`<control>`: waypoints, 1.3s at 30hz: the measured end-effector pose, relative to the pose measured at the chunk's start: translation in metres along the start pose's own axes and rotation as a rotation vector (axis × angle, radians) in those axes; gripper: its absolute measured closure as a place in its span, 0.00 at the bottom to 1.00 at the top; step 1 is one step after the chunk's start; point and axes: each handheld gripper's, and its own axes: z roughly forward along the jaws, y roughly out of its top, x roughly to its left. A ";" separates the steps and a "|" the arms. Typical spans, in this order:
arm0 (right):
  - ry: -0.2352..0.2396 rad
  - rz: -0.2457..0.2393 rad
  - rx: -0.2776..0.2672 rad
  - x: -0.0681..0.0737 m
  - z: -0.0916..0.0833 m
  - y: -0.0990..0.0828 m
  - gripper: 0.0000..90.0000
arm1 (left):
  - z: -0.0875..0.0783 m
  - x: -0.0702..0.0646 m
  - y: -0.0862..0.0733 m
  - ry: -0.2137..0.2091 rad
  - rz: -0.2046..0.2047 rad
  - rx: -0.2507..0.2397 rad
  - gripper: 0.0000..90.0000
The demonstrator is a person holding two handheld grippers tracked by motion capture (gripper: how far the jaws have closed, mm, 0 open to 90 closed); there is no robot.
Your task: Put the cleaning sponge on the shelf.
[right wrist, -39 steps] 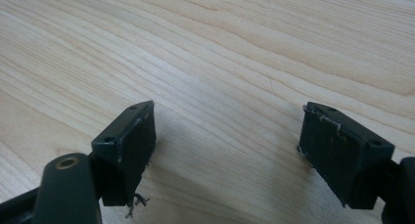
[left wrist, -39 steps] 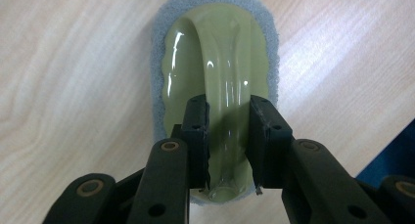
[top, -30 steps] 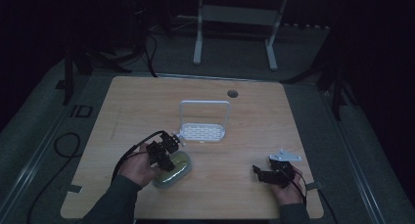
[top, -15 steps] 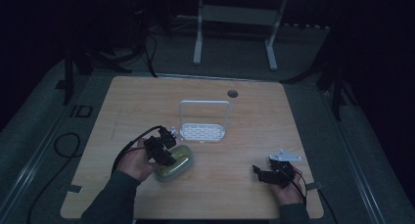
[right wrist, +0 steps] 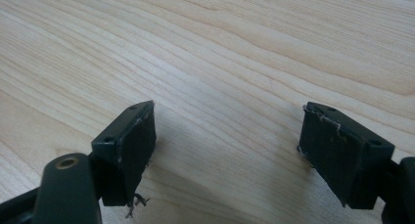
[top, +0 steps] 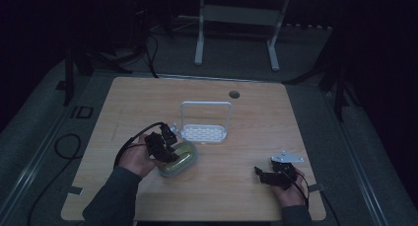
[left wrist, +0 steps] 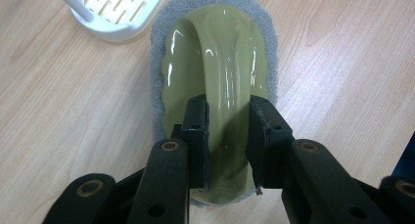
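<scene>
My left gripper point(left wrist: 227, 136) pinches green scrubber point(left wrist: 215, 62) handle between fingers, scrubber long way ahead; right gripper point(right wrist: 227, 150) wide, empty

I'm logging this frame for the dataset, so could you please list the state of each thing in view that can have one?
Left gripper: shut on the arched handle of the scrubber.
Scrubber: green top up, grey pad down, flat on the table, close beside the rack.
Right gripper: open, nothing between its jaws, low over bare wood.
White rack: upright on the table, its slotted base holds nothing.
</scene>
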 end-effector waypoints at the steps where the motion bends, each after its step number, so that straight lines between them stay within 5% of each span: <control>1: 0.000 -0.001 -0.001 0.000 0.000 0.000 0.23 | 0.000 0.000 0.001 0.002 0.009 -0.002 0.80; 17: 0.000 -0.003 -0.001 0.000 0.000 0.000 0.23 | -0.001 0.011 0.006 -0.019 0.091 -0.056 0.80; 32: 0.000 -0.003 -0.001 0.000 0.000 0.000 0.23 | -0.006 0.020 0.016 0.021 0.194 -0.050 0.80; 39: 0.000 -0.002 -0.001 0.000 0.000 0.000 0.23 | -0.006 0.022 0.020 0.032 0.200 -0.050 0.80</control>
